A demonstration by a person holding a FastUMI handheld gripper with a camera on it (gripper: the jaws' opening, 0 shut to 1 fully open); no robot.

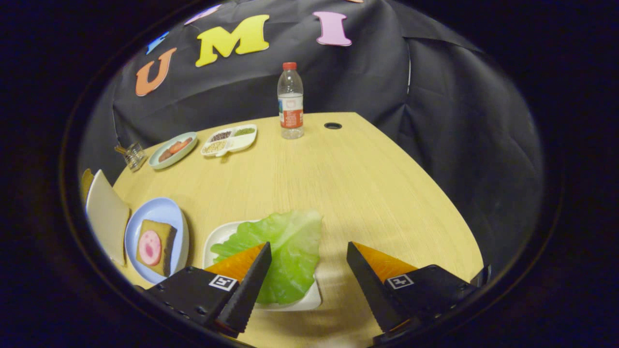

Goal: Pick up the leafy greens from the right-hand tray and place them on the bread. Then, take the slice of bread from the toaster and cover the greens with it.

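From where the gripper (pixel 308 253) looks out, its two fingers are spread wide, nothing held between them, both tilted down toward the pale wooden tabletop (pixel 367 183). The left finger (pixel 246 285) hangs over a broad, crinkled green lettuce leaf (pixel 285 246); the right finger (pixel 370 285) is over bare wood, clear of the leaf. Whether the left fingertip touches the leaf I cannot tell.

The leaf lies on a small white rectangular tray (pixel 217 239), spilling past its far edge onto the table — most of it sits in the gap between the fingers and under the left one.

Just beside that tray, off to the left, is a round light-blue plate (pixel 162 212) carrying a square slice of brown-crusted bread (pixel 164 232) with a round pink slice of sausage (pixel 149 247) lying on top. Beyond the plate at the table's left edge stands a cream-coloured flat-sided object (pixel 107 215), seen at an angle; what it holds is not visible.

Further back on the left are a pale-green oval dish (pixel 185 148) with reddish-brown pieces in it, a white divided tray (pixel 247 140) with grains or seeds in its compartments, and a small clear glass item (pixel 134 155). Well beyond the fingers, near the far edge, a clear plastic water bottle with a red cap (pixel 290 99) stands upright, a small dark round hole (pixel 332 125) in the tabletop just beside it.
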